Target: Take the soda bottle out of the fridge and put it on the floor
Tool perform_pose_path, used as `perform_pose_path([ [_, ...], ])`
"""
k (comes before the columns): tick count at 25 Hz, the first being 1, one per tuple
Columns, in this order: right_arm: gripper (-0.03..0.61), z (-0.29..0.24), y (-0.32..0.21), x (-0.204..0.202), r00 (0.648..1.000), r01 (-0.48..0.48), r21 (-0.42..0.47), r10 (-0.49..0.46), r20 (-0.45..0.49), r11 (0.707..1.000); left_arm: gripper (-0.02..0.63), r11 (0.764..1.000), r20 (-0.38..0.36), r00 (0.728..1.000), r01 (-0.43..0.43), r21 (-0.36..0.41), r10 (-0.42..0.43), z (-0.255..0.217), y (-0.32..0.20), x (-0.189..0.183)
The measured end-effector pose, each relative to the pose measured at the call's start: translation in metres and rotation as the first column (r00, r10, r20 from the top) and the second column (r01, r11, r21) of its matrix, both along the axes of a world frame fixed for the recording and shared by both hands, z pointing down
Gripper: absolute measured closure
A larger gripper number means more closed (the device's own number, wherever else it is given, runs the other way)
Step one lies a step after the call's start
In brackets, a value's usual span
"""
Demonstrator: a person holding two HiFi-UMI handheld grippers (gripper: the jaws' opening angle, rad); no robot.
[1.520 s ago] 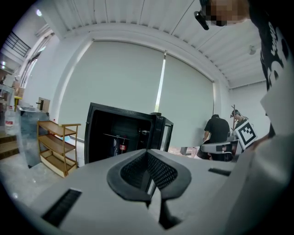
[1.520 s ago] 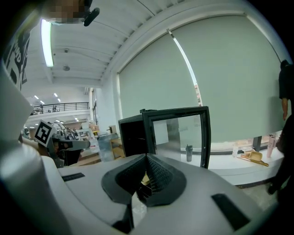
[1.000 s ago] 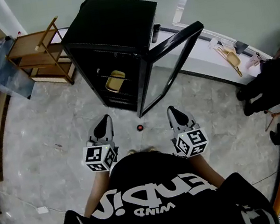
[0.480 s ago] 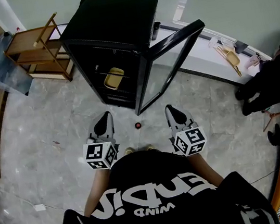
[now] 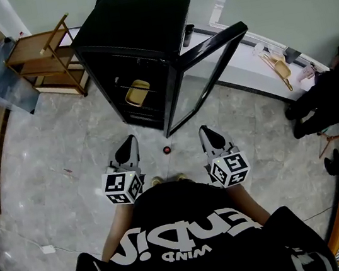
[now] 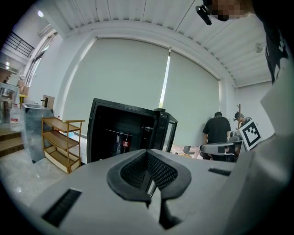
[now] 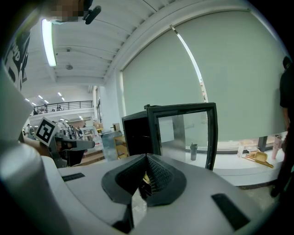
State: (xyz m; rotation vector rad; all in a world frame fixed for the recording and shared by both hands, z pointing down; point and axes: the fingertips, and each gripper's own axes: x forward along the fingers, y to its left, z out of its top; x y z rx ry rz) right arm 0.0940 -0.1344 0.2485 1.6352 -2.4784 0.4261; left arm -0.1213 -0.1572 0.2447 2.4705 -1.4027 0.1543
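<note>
Red-labelled, the bottle (image 6: 125, 146) stands upright inside the open fridge (image 5: 132, 22), well ahead of the left tongs (image 6: 147, 153) and right tongs (image 7: 146, 157), both pressed together on nothing, the left facing the opening more squarely.

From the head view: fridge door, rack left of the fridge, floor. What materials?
Fridge door: clear glass pane in a glossy black frame; the floor shows through it. Rack: probably light wood, with tan open shelves. Floor: polished grey stone or marble-look tile, veined.
</note>
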Motion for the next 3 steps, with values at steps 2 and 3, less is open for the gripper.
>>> perform_pose_path([
  [2, 0.554, 0.0011, 0.0005, 0.0012, 1.0, 0.0, -0.001, 0.0, 0.0, 1.0, 0.606, 1.0, -0.001, 1.0, -0.001, -0.004, 0.001, 0.0019, 0.0015, 0.0011],
  [3, 0.554, 0.0016, 0.0007, 0.0018, 1.0, 0.0, -0.001, 0.0, 0.0, 1.0, 0.606, 1.0, -0.001, 1.0, -0.001, -0.006, 0.001, 0.0027, 0.0022, 0.0017],
])
